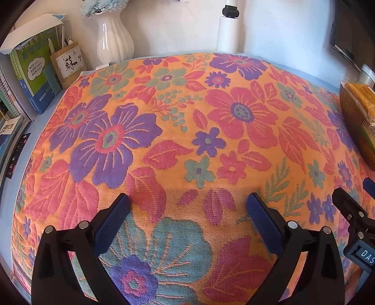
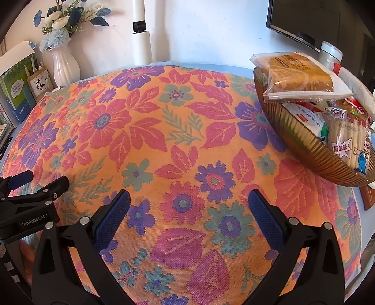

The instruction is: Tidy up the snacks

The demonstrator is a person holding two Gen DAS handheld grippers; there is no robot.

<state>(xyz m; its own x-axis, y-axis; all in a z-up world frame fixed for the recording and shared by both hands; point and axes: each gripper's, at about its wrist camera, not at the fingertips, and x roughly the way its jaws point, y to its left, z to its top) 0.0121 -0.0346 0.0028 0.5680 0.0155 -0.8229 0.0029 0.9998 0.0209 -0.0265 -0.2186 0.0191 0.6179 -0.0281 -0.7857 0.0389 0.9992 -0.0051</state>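
A: Grippers, count and state?

B: 2 in view; left gripper (image 1: 188, 206) has both blue pads spread wide, nothing btwn them; right gripper (image 2: 189, 201) same, jaws apart and empty; both hang over the floral cloth (image 1: 178, 122), no contact w/ any snack. Each shows at the edge of the other's view, so they sit side by side, near each other.

A: Snacks, where and how many?

B: All in 1 ribbed brown bowl (image 2: 302, 140), at the far right of the cloth, well apart from both grippers; from the right wrist view I count 3 packets I can separate: 1 clear bread packet (image 2: 300, 75) lying on top, overhanging the rim; 1 breadstick packet (image 2: 346, 140) w/ red print and a cartoon figure, leaning inside; 1 white packet (image 2: 304, 117) under the bread. More wrappers show behind, red and white; cannot tell how many.

A: From the left wrist?

B: Only a sliver of the bowl at the right edge; the bread packet is just visible in it.

A: Anything else on the table?

B: 1 white vase (image 2: 64, 68) w/ blue and white flowers, back left; 1 pen holder (image 1: 69, 63) beside it; books (image 1: 35, 77) stacked at the left, count unclear; 1 white post (image 2: 141, 44) at the back; 1 monitor (image 2: 297, 21) upper right.
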